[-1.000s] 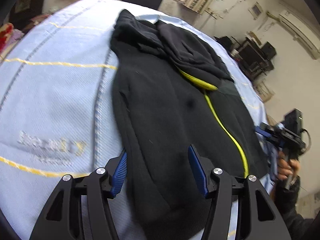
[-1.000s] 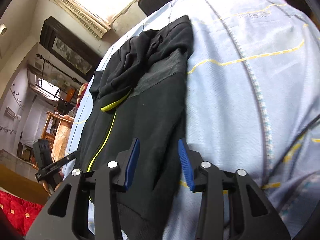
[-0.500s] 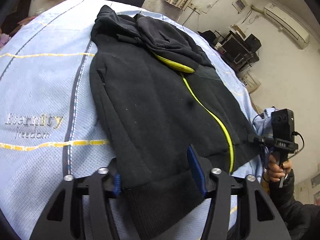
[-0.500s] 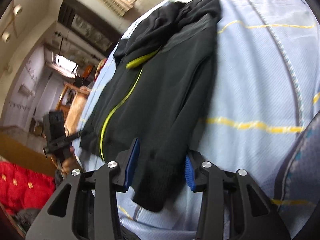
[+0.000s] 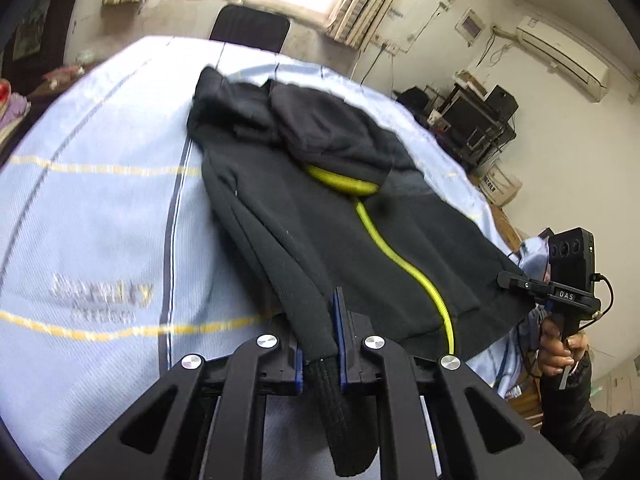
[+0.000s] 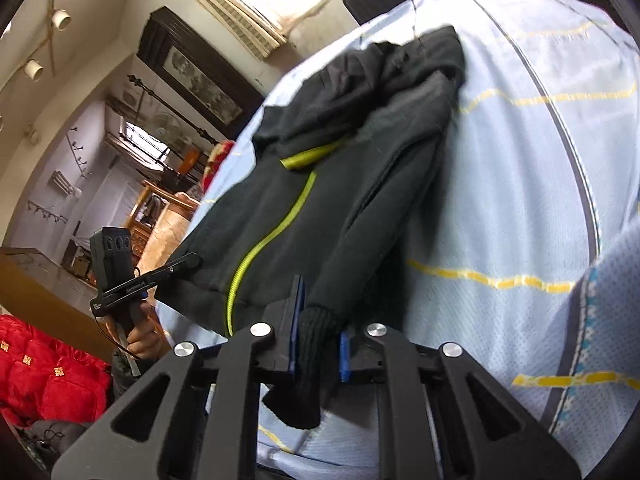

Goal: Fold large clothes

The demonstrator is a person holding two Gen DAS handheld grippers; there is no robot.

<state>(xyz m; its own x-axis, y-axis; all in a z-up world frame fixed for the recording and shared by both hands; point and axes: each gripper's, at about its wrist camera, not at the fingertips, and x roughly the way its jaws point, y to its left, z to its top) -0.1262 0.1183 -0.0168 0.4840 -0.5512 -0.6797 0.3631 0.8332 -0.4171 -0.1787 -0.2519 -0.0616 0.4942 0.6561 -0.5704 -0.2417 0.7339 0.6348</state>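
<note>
**A:** so what's actually hidden here? From the left wrist view the left gripper [image 5: 319, 354] has just closed, blue pads pinching the ribbed cuff [image 5: 344, 408] of the black jacket [image 5: 320, 216]. The cuff's end hangs down past the fingers toward 6 o'clock, partly behind the black frame.

**B:** yeah, and the printed lettering [image 5: 100, 292] on the light blue sheet [image 5: 100, 208] at 9 o'clock is smeared, can't read it properly. Jacket lies flat on the sheet, centre of frame, yellow zip [image 5: 404, 264] running toward 5 o'clock, hood bunched at 12.

**A:** right wrist view: right gripper [image 6: 318, 354] has also just clamped, squeezed on the other cuff [image 6: 310, 344]. The sleeve covers part of the right pad.

**B:** around it: dark chair [image 5: 250, 26] at 12 past the sheet, shelves of equipment [image 5: 476, 116] at 2, wall air conditioner [image 5: 560, 58] up at 1. Red cushions [image 6: 52, 376] at 8 in the right view, probably cushions anyway. Each view catches the other gripper at the edge, hand [image 5: 558, 350] wrapped on its handle.
</note>
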